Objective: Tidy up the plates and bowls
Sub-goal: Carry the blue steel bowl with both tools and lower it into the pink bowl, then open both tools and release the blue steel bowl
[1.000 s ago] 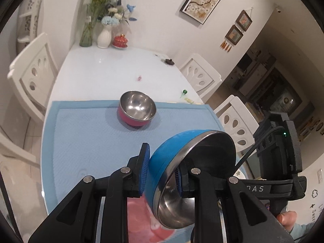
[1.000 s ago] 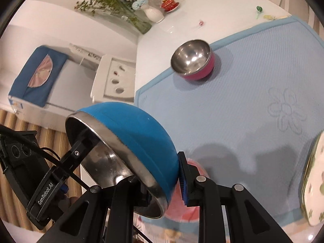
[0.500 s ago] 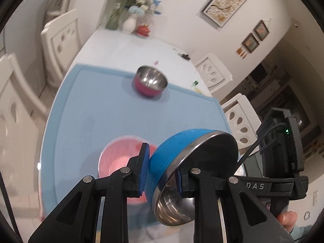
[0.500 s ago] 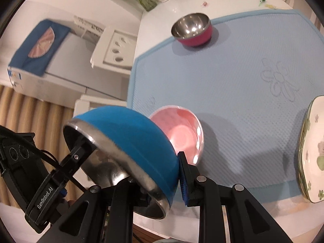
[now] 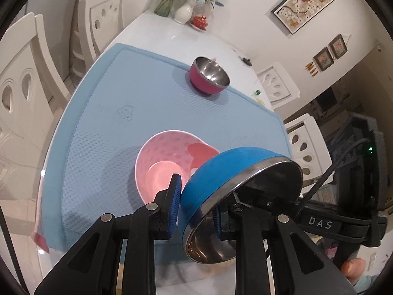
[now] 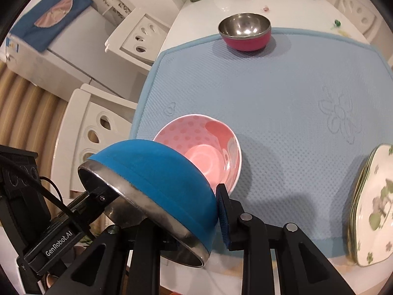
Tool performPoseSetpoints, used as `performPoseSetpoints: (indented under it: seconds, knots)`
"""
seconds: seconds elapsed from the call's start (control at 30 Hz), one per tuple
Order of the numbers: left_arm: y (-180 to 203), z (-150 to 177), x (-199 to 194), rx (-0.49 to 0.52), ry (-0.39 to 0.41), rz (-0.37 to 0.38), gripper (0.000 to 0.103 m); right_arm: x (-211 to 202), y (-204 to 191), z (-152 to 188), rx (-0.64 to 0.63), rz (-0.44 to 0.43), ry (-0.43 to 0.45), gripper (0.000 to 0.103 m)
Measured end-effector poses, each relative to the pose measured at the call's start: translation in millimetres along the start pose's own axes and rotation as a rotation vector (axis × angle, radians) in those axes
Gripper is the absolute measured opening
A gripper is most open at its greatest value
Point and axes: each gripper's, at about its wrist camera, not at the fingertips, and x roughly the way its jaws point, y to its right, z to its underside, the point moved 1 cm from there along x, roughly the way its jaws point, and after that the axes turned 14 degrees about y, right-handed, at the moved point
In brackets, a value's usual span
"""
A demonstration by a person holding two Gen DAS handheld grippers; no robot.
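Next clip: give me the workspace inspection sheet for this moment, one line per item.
Surface: white table with a blue mat over its near part.
Job's things: blue bowl held tilted by both grippers above the mat; pink bowl upright on the mat just beyond it; red steel bowl upright at the far mat edge; stacked plates at the mat's right edge.
Clutter: vases with flowers, a red dish and small bits at the far end.
Grippers: left gripper and right gripper each clamp the blue bowl's rim.
Cables: black cable on the right gripper's body.
Surroundings: white chairs, framed pictures.
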Motion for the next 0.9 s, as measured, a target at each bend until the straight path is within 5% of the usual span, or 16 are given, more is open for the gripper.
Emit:
performPoseSetpoints:
  seconds: [0.9]
  knots:
    - [-20.2,-8.4,27.9,0.079,-0.077,-0.039,0.02,31.2,18.5,-4.4,0.095,0.035,-0.051,0.024]
